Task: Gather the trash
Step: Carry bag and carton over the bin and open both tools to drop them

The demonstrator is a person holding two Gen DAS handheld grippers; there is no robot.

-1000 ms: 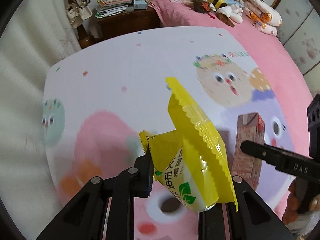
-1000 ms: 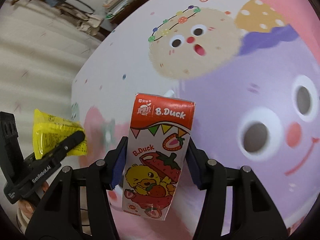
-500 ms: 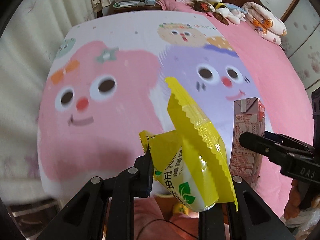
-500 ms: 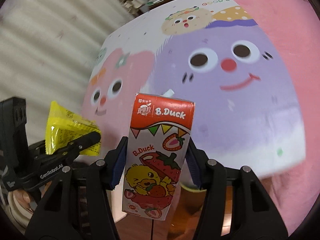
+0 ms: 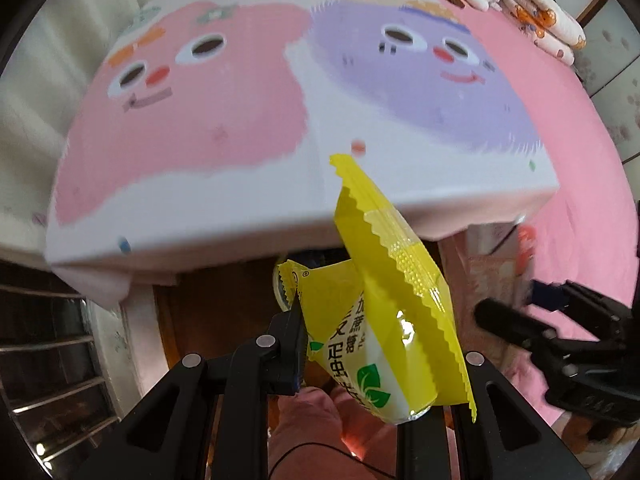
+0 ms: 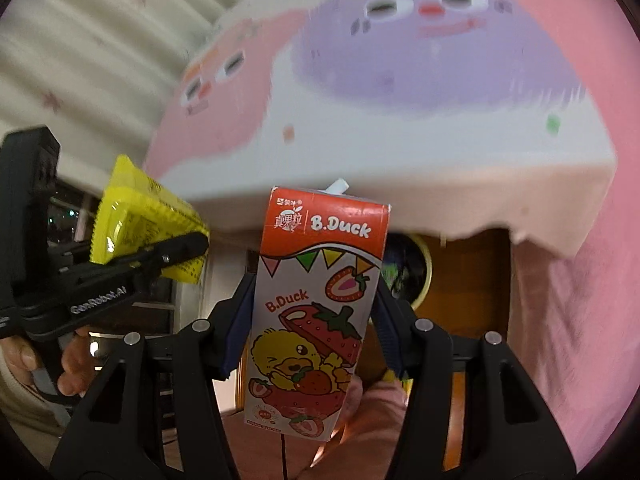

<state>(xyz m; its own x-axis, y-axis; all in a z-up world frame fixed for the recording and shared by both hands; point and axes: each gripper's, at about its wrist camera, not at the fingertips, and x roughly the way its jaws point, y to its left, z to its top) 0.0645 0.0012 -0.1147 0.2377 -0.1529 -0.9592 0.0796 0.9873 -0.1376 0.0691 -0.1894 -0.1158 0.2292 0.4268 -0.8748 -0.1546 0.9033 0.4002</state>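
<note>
My left gripper (image 5: 372, 340) is shut on a yellow snack wrapper (image 5: 384, 320) with a serrated edge and green leaf print. That wrapper (image 6: 140, 216) and the left gripper (image 6: 176, 248) also show at the left of the right wrist view. My right gripper (image 6: 312, 304) is shut on a strawberry B.Duck drink carton (image 6: 316, 304) with a white straw stub on top. The carton (image 5: 504, 264) appears blurred at the right of the left wrist view, held by the right gripper (image 5: 520, 312). Both items hang in the air in front of the bed's foot edge (image 5: 280, 232).
A bed with a cartoon-face sheet (image 5: 240, 100) and pink cover (image 5: 580, 160) fills the upper views. Below its edge lie a dark wooden floor (image 5: 224, 308) and a round yellow-rimmed bin (image 6: 412, 272). A metal rack (image 5: 48, 360) stands at the left. Stuffed toys (image 5: 540, 20) lie at the far end.
Both grippers have pulled back from above the sheet to beyond the bed's foot edge, still holding wrapper and carton. The floor and bin below have come into view.
</note>
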